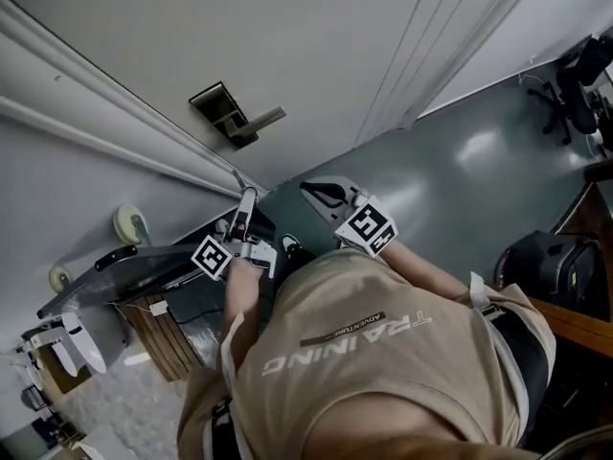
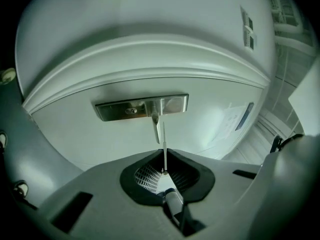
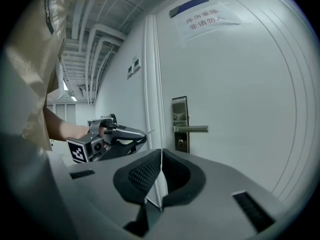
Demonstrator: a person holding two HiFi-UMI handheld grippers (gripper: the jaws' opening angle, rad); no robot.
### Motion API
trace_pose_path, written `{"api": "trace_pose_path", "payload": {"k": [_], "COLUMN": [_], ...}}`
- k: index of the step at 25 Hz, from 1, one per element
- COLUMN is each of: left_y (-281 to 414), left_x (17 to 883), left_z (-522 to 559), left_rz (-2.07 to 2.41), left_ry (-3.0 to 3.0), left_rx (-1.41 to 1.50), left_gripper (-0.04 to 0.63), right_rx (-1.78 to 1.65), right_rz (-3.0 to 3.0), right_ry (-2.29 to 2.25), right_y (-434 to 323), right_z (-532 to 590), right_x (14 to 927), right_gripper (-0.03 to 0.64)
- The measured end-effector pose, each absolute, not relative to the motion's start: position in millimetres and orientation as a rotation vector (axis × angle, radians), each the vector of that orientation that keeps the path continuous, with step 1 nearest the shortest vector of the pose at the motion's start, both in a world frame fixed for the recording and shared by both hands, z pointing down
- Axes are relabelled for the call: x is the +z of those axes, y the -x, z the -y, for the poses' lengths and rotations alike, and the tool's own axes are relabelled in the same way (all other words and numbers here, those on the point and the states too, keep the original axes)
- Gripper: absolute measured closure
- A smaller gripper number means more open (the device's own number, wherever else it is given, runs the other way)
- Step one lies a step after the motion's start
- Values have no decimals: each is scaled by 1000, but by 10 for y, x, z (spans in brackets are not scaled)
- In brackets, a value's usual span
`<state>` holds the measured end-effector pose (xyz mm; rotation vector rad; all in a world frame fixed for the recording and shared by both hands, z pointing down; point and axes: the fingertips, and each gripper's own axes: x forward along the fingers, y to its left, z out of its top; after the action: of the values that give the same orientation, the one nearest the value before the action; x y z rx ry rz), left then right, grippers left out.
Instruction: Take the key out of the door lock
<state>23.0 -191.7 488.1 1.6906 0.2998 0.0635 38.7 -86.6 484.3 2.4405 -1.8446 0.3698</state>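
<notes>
The door's metal lock plate (image 1: 230, 115) carries a lever handle (image 1: 263, 119); in the left gripper view the plate (image 2: 142, 107) fills the middle, and its keyhole (image 2: 131, 111) has nothing in it. My left gripper (image 2: 164, 159) is shut on the key (image 2: 164, 149), whose thin blade sticks out of the jaws toward the door, short of the plate. In the head view this gripper (image 1: 247, 197) points up at the door. My right gripper (image 1: 324, 195) hangs beside it, shut with nothing between its pads (image 3: 150, 176). From the right gripper view I see the left gripper (image 3: 142, 134) in front of the lock plate (image 3: 180, 124).
A raised door frame (image 1: 115, 113) runs left of the lock. A dark desk (image 1: 124, 262) with small items stands at the lower left. An office chair (image 1: 575, 84) and a black bag (image 1: 546, 262) sit at the right. A paper notice (image 3: 202, 16) hangs on the door.
</notes>
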Motion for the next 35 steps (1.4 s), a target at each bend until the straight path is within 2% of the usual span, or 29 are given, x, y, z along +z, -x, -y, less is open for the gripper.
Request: {"api": "trace_pose_path", "payload": {"k": [11,19,24,35], "left_y": [239,10,-68,-78], "left_x": [4789,4439,4503,4542], "left_z": [1379,1564,1875,2127], "left_rz": [-252,-357,-324,-458], "left_ry": [-1735,-1790,-1682,-1690], "left_rx": [-4,-47,-49,56], "left_gripper": [572,572,572,572], "right_rx": [285,366,344,325], "right_rz": [1964,1960,1878,1846], "right_ry": [-2256,-2373,-2407,-2440], "right_y": [-284,-455,-599,-334], "right_z": [615,841,1060,1585], "right_x": [5058,4940,4935,4897], "right_gripper": [601,601,601,601]}}
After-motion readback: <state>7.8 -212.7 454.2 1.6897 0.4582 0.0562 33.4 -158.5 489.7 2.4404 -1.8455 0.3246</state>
